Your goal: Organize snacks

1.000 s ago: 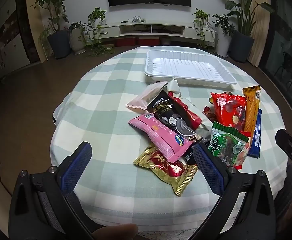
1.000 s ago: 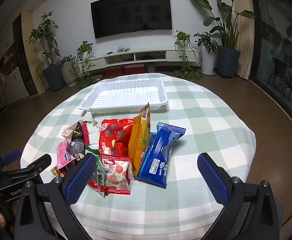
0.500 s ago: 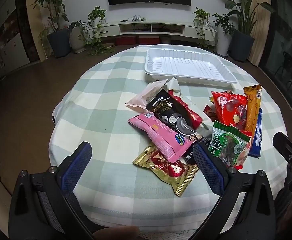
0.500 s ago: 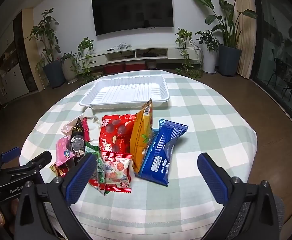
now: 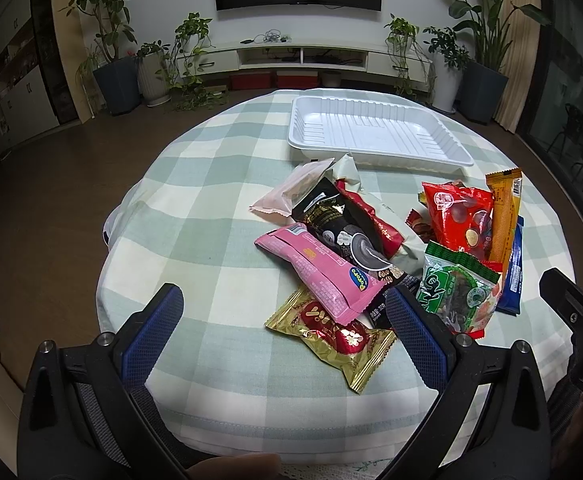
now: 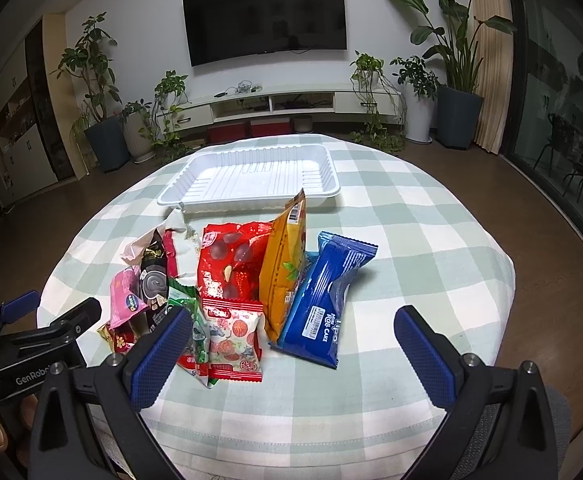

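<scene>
The gold packet (image 6: 120,339) is mostly hidden behind the pink packet (image 6: 125,295) in the right wrist view. The blue roll cake pack (image 5: 512,272) shows only an edge behind the orange packet (image 5: 505,216). Small print on most wrappers is unreadable.

The tablecloth (image 5: 211,200) is checked in pale green and white. At twelve o'clock on it the ribbed plastic tray (image 6: 251,176) is plain white. The roll cake pack (image 6: 327,304) at four o'clock in the pile is deep blue with white lettering; the tall pouch (image 6: 283,268) beside it is orange. The nut bag (image 6: 231,264) is bright red with dark ovals. The long wrapper (image 5: 319,276) is pink with a blue oval logo, the packet (image 5: 331,336) at six o'clock gold with a red centre, and another pack (image 5: 343,228) black with gold print. The seaweed-style bag (image 5: 455,292) is green and clear. Both grippers' pads (image 6: 155,360) are blue on black frames.
</scene>
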The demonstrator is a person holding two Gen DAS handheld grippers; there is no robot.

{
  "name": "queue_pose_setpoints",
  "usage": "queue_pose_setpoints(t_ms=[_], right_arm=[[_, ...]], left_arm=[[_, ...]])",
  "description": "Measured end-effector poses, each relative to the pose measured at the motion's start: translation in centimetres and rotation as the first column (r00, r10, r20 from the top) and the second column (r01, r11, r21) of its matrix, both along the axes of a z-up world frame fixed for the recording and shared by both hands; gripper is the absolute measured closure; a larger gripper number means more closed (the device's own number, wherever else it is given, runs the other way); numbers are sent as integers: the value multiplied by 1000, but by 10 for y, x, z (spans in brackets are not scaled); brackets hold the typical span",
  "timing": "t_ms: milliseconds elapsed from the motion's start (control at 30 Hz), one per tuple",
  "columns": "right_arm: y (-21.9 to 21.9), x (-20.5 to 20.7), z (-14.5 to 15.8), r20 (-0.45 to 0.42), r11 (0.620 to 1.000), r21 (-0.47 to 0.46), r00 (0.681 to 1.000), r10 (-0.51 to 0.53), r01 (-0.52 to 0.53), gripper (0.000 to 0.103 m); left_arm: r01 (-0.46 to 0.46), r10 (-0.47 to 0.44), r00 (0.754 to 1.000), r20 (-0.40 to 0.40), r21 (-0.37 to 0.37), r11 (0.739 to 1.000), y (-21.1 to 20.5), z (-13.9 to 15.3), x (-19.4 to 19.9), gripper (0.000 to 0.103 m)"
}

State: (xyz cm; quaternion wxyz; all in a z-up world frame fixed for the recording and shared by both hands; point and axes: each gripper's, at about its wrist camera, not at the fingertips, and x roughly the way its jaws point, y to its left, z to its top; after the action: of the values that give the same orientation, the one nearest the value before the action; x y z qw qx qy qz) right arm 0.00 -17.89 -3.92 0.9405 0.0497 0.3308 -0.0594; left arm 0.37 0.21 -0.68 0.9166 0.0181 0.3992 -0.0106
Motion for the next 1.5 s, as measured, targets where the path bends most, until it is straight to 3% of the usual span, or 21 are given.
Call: queue_pose_setpoints(t_ms=[1500], right_arm=[[-4,0,-7,-38,1000,9,999,-12,13,0]], left_arm=[[0,0,1000,-3,1,1000,-2,-3,1,0]])
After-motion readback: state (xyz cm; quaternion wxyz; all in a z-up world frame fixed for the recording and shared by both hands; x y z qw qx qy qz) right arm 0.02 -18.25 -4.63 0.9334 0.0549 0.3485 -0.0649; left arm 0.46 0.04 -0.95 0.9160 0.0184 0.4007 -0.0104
